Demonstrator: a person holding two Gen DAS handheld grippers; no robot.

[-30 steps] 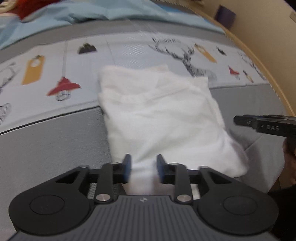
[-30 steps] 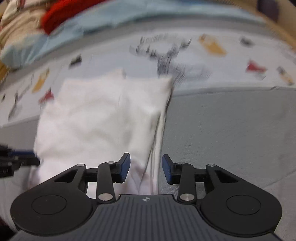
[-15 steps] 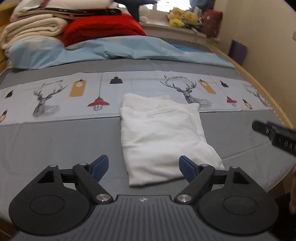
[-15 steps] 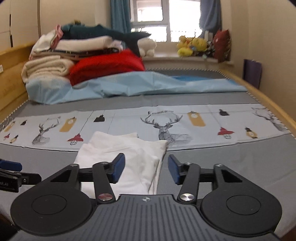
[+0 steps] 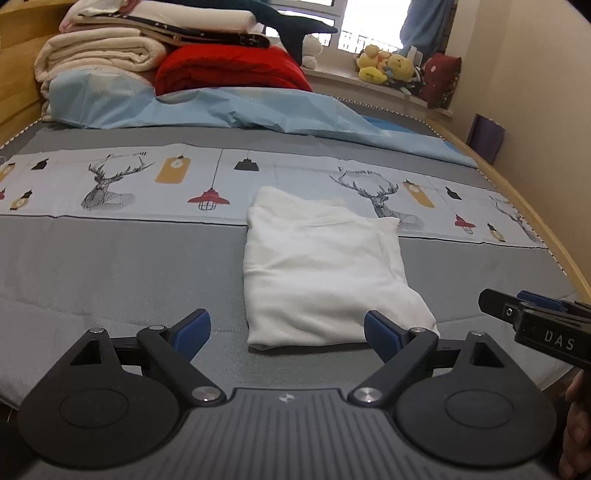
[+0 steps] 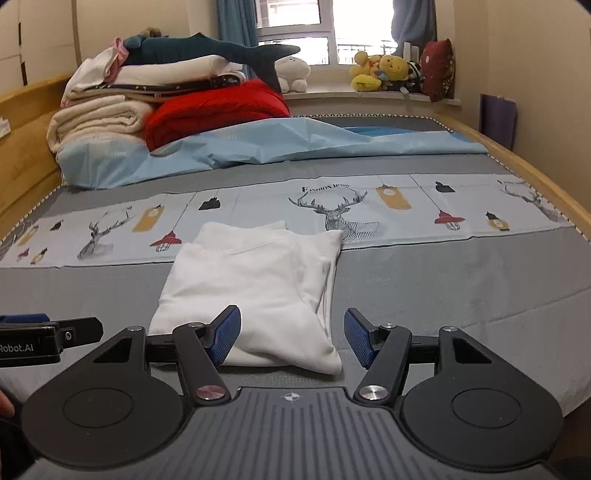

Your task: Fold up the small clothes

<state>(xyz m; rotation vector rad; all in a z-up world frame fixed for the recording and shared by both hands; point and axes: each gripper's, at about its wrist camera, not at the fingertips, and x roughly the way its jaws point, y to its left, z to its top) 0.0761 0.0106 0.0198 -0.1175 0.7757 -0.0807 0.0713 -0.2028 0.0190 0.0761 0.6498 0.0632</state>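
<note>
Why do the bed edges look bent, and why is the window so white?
Both views come through fisheye lenses, so the bed frame curves in the left wrist view. The window in the right wrist view is blown out by daylight. The white garment stays sharp in both views, with soft, faint shadows.

Left wrist view: you look from low over the near edge of the bed [image 5: 110,266], down along the jaws, toward the window.
Right wrist view: beside it to the right, flatter, same heading.
Shared: both take in the folded white garment [image 5: 321,273] [image 6: 255,291], close ahead, and each other's gripper tip.
</note>
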